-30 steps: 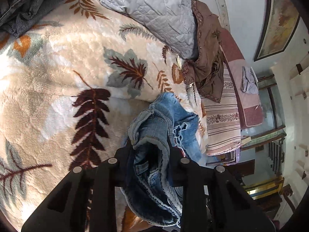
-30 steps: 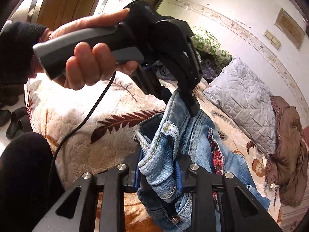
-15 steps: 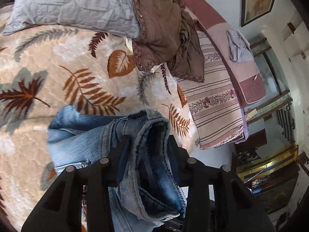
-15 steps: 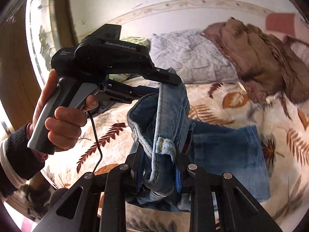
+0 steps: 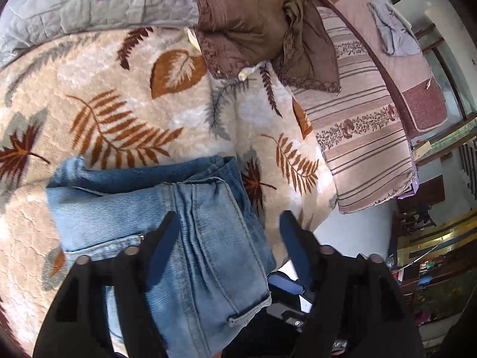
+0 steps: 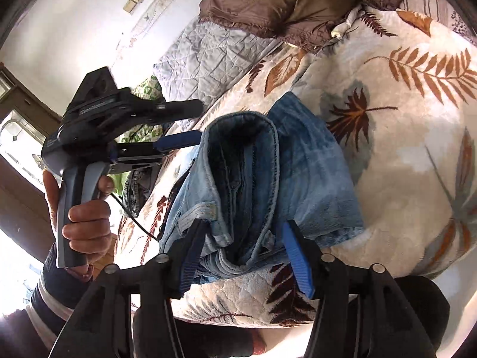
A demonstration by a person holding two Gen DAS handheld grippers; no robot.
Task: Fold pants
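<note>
The blue jeans lie folded in a stack on the leaf-patterned blanket, near the bed's edge. My left gripper is open, its jaws spread wide above the folded stack and holding nothing. In the right wrist view the jeans show their waistband end. My right gripper is open, its blue pads on either side of that end with gaps to the denim. The left gripper also shows in the right wrist view, open, held in a hand at the jeans' far side.
A grey quilted pillow and a brown garment lie at the head of the bed. A striped cloth hangs over the bed's side, with floor and furniture beyond. Dark clothes lie past the jeans.
Both grippers were shut on bunched denim and carried it down. Now the jeans lie folded on the blanket and both grippers have opened and let go.
</note>
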